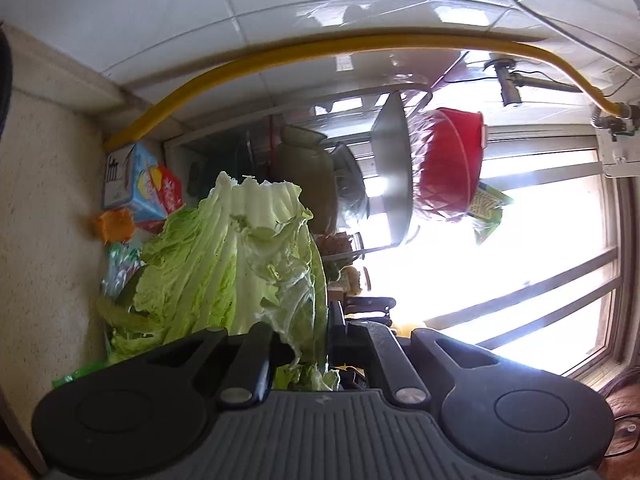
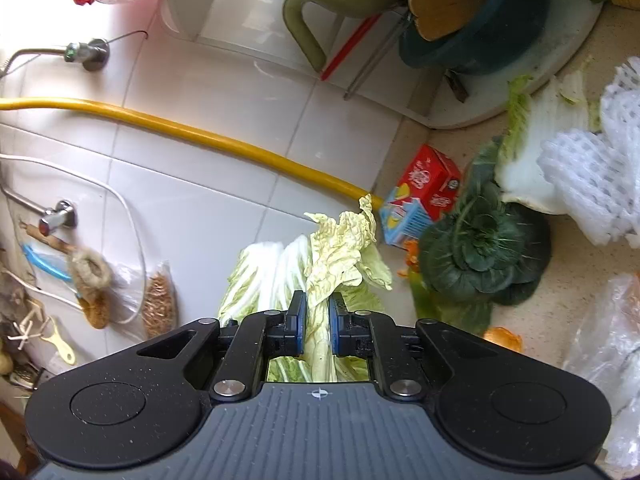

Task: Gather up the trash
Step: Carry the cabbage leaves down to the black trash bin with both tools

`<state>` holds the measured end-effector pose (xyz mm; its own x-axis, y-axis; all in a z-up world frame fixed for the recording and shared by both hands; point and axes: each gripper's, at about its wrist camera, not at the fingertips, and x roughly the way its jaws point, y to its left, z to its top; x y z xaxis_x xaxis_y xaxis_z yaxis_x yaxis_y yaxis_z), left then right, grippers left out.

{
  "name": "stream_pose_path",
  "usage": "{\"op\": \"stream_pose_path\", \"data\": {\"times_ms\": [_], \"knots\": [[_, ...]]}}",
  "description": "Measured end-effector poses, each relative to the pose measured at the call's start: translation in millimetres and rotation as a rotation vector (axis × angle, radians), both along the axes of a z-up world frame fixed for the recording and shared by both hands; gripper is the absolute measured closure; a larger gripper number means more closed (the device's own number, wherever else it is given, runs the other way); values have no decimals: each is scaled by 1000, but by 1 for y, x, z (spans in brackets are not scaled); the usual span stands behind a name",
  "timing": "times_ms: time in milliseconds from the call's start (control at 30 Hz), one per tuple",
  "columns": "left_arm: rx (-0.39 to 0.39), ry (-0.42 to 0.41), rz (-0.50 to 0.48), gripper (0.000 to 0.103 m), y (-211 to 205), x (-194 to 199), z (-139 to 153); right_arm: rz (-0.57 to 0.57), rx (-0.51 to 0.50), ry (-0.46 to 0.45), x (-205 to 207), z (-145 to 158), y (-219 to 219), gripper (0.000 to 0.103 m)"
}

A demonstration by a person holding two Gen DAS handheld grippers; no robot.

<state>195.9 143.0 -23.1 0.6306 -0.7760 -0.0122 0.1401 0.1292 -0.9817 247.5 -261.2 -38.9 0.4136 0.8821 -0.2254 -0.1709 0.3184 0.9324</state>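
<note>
A bunch of pale green cabbage leaves (image 1: 224, 256) fills the middle of the left wrist view. My left gripper (image 1: 300, 336) is shut on them, and the leaves hide its fingertips. In the right wrist view my right gripper (image 2: 318, 314) is shut on a crinkled yellowish cabbage leaf (image 2: 340, 244), held up in front of the tiled wall. More cabbage leaves (image 2: 260, 276) hang just behind it. On the counter lie a red and blue drink carton (image 2: 424, 196), a dark green leafy vegetable (image 2: 484, 256), orange peel (image 2: 502, 338) and white foam netting (image 2: 592, 184).
A yellow hose (image 2: 200, 136) runs along the tiled wall. A white cutting board (image 2: 500, 92) with a teal bowl (image 2: 480, 28) stands in the corner. Clear plastic bags (image 2: 608, 340) lie at the right. A red basin (image 1: 448, 168), a pan (image 1: 392, 172) and a bright window (image 1: 540, 260) are beyond.
</note>
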Motion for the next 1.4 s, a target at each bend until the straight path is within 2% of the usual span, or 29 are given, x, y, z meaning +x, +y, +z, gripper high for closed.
{"op": "stream_pose_path", "data": {"times_ms": [367,600,1167,1400], "knots": [[-26,-88,56,99,29,-13,27,11,22,-60,0,22,17,87],[-20,-141,116,99,55,-39,44,55,30,-106,-2,41,41,87],[3,-194,329,99,125,-128,58,268,86,-143,-18,69,126,87],[25,-200,394,99,143,-164,63,360,107,-131,-31,71,164,87]]}}
